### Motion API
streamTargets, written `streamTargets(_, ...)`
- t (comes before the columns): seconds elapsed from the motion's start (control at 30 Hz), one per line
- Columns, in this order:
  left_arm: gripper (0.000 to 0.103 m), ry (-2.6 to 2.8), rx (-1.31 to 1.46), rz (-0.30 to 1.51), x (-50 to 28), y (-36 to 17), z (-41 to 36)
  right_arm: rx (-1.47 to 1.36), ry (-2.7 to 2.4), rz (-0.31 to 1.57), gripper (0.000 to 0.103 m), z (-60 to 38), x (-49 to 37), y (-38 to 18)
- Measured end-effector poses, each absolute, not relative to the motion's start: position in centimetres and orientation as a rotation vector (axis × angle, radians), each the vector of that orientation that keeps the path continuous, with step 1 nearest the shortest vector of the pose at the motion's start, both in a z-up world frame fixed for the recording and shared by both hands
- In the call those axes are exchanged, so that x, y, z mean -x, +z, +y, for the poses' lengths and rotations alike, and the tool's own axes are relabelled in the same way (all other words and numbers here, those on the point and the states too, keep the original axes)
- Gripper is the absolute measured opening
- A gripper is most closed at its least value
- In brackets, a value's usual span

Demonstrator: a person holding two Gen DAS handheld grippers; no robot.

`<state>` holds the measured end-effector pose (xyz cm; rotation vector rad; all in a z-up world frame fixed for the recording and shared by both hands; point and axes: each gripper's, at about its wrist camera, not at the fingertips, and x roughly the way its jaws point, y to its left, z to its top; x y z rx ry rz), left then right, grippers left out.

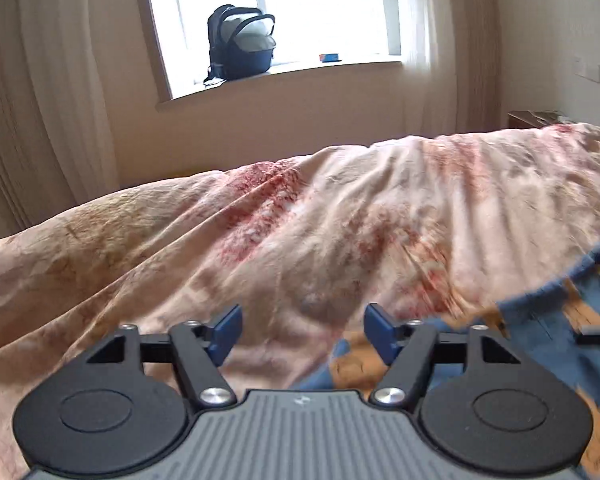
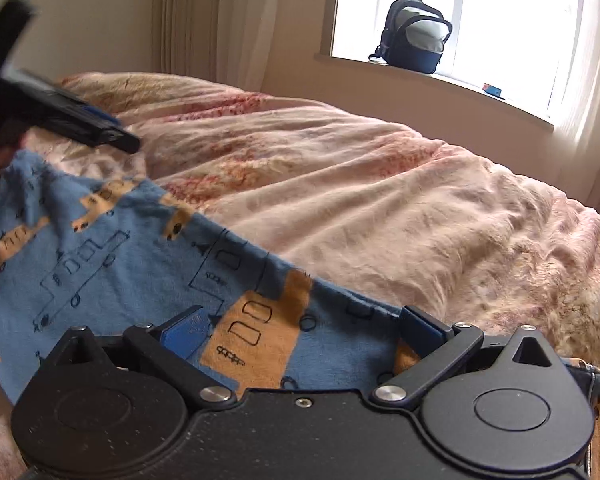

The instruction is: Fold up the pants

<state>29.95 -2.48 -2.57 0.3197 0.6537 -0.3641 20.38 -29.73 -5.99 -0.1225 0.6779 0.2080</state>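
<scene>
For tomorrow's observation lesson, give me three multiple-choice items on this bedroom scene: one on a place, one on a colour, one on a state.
1. Where does the backpack stand?
A. on the windowsill
B. on the bed
C. on the floor

2. What is the base colour of the pants?
A. red
B. blue
C. white

3. How is the left gripper?
A. shut on the pants
B. shut on nothing
C. open

Answers:
1 A, it stands on the windowsill against the pane.
2 B, blue cloth with orange vehicle prints.
3 C, its blue pads stand apart over the duvet, holding nothing.
</scene>
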Motion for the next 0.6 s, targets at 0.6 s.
streamTargets(0.6,0.094,-0.085,-0.241,0.727,-23.3,-2.1,6.4,0.121,0.309,0.672,0.102,-27.3,-17.8,-4.4)
